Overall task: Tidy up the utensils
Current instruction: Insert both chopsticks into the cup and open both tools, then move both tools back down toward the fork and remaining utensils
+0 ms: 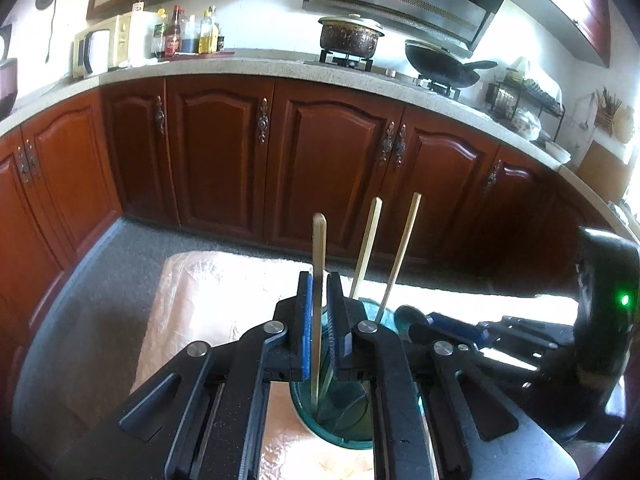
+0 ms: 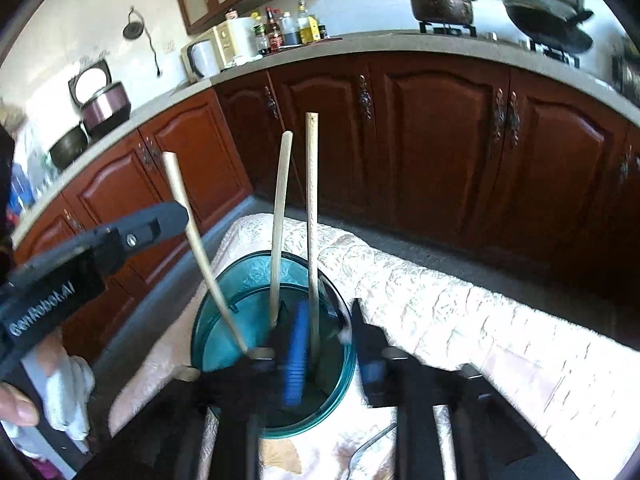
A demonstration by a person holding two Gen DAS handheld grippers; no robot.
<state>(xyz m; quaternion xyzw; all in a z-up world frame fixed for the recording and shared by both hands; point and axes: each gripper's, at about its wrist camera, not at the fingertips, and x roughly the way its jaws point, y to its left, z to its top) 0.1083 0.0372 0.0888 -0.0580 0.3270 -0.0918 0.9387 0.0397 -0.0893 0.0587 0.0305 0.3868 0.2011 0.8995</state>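
**Two grippers at a cup of utensils on a cloth-covered table**

Background: a run of red-brown cabinets [image 1: 224,152] under a pale counter [image 1: 248,66] curves behind the scene. On the counter stand a pot [image 1: 350,36], a wok [image 1: 440,64] and a cluster of bottles [image 1: 188,34].

Work surface: a cream patterned cloth [image 2: 460,300] covers the table. A teal glass cup [image 2: 224,308] stands upright on it, near the cloth's near edge, directly below both grippers.

Left gripper [image 1: 319,280]: it is held above the cup's left side and pointing downward. Its jaws are nearly together, with the flat stick [image 1: 319,240] between them. The stick lies against the blue pad [image 1: 306,320], and a thin dark gap separates it from the other pad, so it is not clamped. Its lower end reaches into the cup. In the right wrist view, a thumb [image 2: 18,404] shows at the left edge, beneath this gripper's body.

Right gripper [image 2: 328,304]: it is held over the cup's right rim, its fingers blurred. Its jaws stand clearly apart. The right chopstick [image 2: 311,200] rises between them, close beside the blue pad [image 2: 296,356] and well clear of the other finger. Nothing is gripped.

Utensils: the flat stick, the left chopstick [image 2: 279,208] and the right chopstick all stand in the cup, leaning slightly apart, with their tops well above the rim. A metal fork [image 2: 370,446] lies on the cloth, just beside the cup's base and beneath the right gripper.
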